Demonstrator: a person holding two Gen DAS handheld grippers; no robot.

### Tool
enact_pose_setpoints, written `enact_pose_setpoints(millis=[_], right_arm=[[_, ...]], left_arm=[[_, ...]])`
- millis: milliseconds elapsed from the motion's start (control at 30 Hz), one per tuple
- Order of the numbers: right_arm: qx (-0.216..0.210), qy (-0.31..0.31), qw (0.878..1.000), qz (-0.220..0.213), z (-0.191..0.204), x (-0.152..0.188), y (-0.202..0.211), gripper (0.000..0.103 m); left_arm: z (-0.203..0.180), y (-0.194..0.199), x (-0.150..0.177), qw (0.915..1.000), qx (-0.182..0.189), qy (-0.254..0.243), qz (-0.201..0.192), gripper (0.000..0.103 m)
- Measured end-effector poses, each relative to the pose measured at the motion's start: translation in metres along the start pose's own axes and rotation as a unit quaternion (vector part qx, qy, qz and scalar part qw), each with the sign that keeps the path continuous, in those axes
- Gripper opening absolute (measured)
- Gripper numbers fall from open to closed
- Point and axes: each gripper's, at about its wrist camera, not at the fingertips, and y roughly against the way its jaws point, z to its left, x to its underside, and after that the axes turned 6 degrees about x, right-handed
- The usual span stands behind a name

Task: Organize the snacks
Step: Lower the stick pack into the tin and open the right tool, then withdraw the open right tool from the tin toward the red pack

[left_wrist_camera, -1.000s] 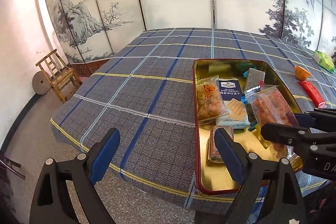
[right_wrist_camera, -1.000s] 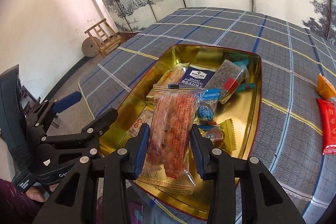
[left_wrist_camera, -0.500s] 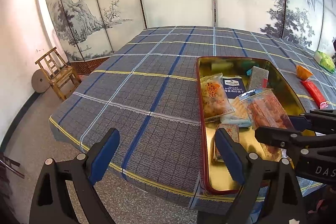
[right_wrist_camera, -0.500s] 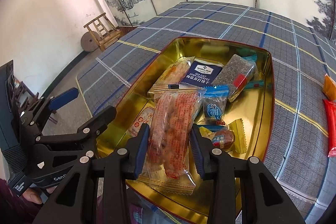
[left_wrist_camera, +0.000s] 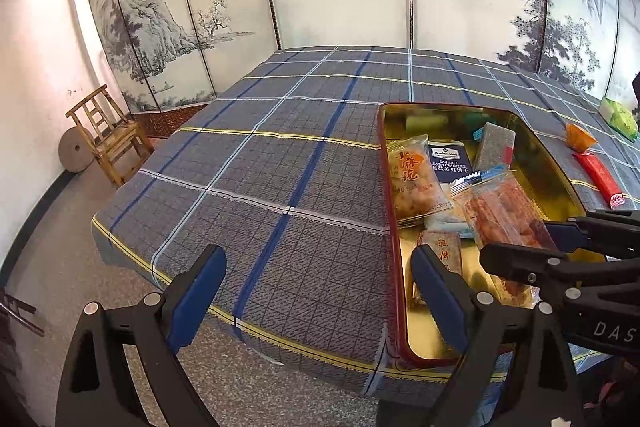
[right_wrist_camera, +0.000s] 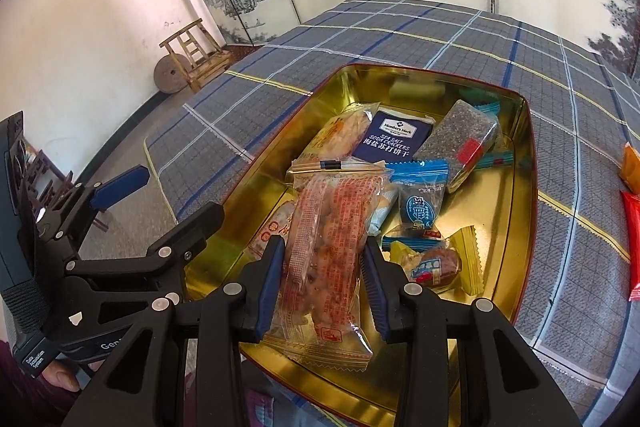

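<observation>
Cut off at the right edge of the right wrist view: an orange wrapped snack point(right_wrist_camera: 632, 167) and a long red packet point(right_wrist_camera: 632, 247), both lying on the blue-grey plaid tablecloth point(right_wrist_camera: 440, 35) beyond the right rim of the gold metal tin with the red outer edge point(right_wrist_camera: 524, 187). Half buried under other packets near the tin's left wall: a small red-printed pale packet point(left_wrist_camera: 440, 251), its print hard to read. Blurred at the tin's far end: a pale green shape point(right_wrist_camera: 416, 89), perhaps only a reflection. Clamped between the blue pads of the right gripper point(right_wrist_camera: 322, 283): a long clear bag of reddish-orange snack pieces point(right_wrist_camera: 332, 247), held over the tin's near end, its lower seam hanging past the fingers. Jaws narrowed onto that bag. Left gripper point(left_wrist_camera: 320, 291) held over the near edge of the table, just left of the tin's left rim, jaws spread wide with nothing between them. Inside the tin, toward the far end: a dark blue sea salt cracker packet point(right_wrist_camera: 394, 139) and a grey speckled bar with a red label point(right_wrist_camera: 460, 143).
</observation>
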Motion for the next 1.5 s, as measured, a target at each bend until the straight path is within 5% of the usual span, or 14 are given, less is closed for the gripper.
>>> enact_pose_setpoints(millis=[1500], right_arm=[[0.014,-0.002,0.999,-0.031,-0.002,-0.008,0.003,0.041]], left_arm=[[0.007,0.0,0.0,1.0,0.002,0.007,0.002,0.098]])
